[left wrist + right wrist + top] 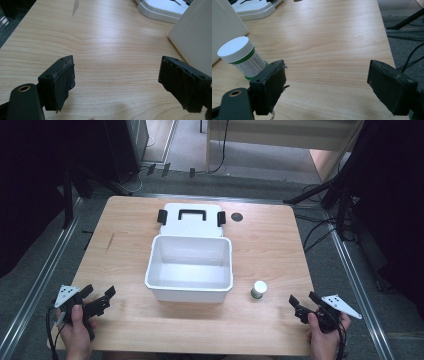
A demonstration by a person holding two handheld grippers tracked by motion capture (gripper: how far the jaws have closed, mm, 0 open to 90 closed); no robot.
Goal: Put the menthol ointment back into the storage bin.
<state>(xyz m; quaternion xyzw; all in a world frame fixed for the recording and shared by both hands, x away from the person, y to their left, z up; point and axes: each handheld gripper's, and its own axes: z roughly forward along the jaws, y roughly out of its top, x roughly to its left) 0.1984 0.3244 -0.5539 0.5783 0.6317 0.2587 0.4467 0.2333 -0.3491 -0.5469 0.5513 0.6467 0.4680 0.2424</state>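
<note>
Jar (258, 289), white-capped with a green band, stands upright at 4 o'clock of the open white bin (190, 292), just beside its wall. Right gripper (302, 306) at 3 o'clock of the jar, jaws spread, empty. Left gripper (98, 301) likewise released. Risk: a slanted approach may clip the jar with one jaw and topple it.

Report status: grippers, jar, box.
Left gripper and right gripper open, empty. Jar upright beside box, untouched. Box open, lid behind. Path clear.
</note>
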